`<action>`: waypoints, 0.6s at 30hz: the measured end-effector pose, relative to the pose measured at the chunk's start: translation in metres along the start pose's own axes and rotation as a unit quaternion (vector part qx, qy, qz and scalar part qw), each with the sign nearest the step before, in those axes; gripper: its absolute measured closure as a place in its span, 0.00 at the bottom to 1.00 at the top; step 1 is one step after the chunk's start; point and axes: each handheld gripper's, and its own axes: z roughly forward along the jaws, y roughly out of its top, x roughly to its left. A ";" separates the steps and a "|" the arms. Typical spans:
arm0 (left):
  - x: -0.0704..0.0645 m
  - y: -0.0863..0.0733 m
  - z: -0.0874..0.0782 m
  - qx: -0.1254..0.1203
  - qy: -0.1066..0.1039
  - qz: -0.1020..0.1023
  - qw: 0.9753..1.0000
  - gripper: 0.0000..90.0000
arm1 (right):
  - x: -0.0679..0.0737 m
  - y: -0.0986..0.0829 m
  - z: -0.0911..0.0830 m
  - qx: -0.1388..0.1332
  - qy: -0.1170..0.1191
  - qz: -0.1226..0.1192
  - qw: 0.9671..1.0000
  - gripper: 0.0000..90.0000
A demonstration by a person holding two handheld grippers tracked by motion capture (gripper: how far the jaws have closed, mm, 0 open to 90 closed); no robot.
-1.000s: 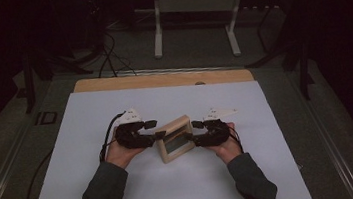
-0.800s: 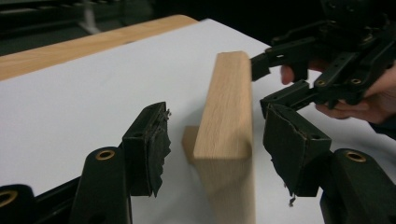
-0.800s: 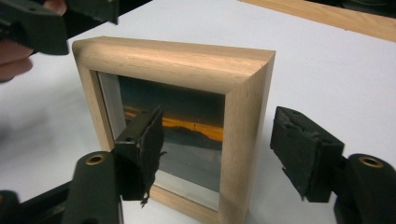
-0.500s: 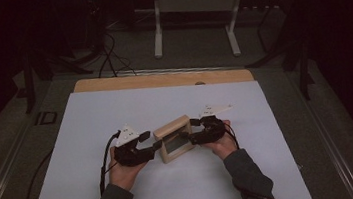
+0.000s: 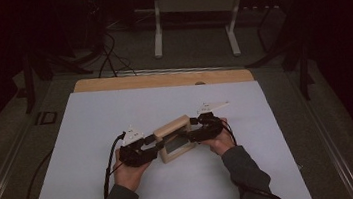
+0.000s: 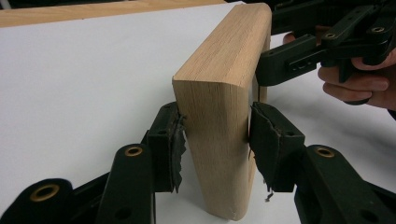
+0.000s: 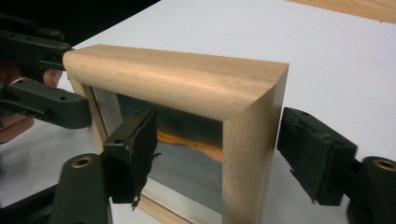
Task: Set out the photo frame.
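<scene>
A: What's hard to make out here?

B: From the high view the room behind the table (image 5: 115,106) is dark, and the jaws are too small to read there. The frame (image 5: 175,139) is cut off at the bottom in the right gripper view, and its pane gives back only a murky reflection with an orange streak. In the left gripper view I see just one end of the frame (image 6: 219,116), edge-on, so the pane is hidden.

A: Where is the frame?

B: Near the middle of the white table, standing on edge between the two hands.

A: The left gripper (image 6: 215,142)?

B: Its jaws sit at a narrow gap on either side of the frame's end. Both torn pads (image 6: 177,144) look to be touching the wood, clamped on it.

A: And the right gripper (image 7: 229,154)?

B: Its jaws straddle the other end of the frame (image 7: 187,79). One pad is in front of the pane, the other stands a little apart from the outer wood. So it's part open, around the frame but not pressing it.

A: Does the other gripper show?

B: Yes, beyond the frame in each gripper view, with fingers around it.
</scene>
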 end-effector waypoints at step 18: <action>0.005 0.006 0.005 0.006 -0.001 -0.007 1.000 0.63 | 0.001 -0.007 -0.008 -0.009 -0.011 0.003 1.000 0.44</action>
